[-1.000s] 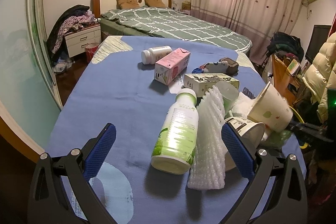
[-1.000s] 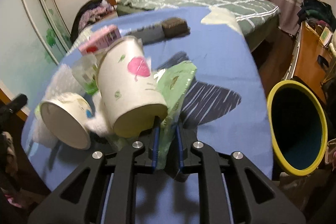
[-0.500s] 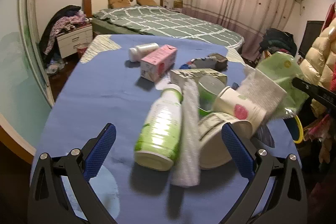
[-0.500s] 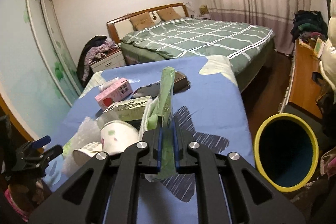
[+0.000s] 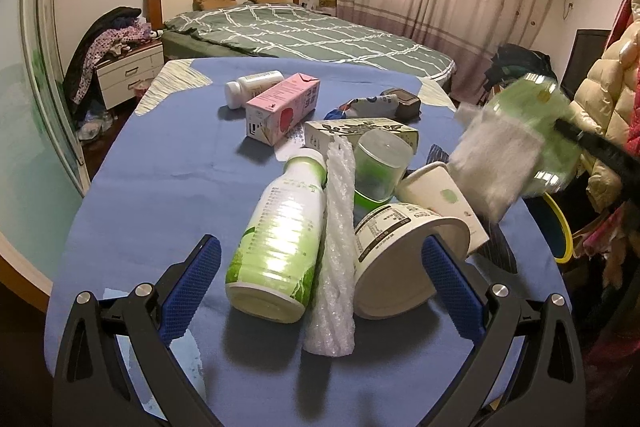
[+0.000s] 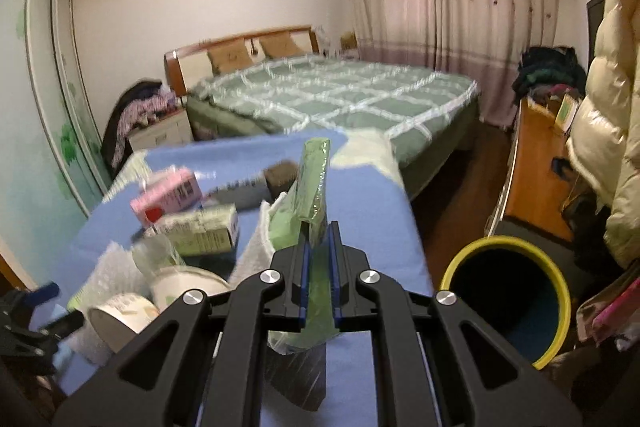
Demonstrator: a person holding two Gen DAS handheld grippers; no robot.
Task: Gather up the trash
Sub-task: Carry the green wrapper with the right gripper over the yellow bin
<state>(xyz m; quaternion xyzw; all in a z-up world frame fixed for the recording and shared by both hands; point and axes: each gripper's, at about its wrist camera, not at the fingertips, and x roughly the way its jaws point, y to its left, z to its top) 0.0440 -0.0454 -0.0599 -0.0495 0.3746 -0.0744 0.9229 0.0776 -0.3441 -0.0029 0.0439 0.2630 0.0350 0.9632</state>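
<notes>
Green wrapper (image 6: pixel 316 183) now lifted off the table, clenched upright in the right claw (image 6: pixel 320 259).

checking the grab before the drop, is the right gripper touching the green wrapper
Touching. The right wrist view shows the right gripper with both blue pads pressed on the green wrapper.
</notes>
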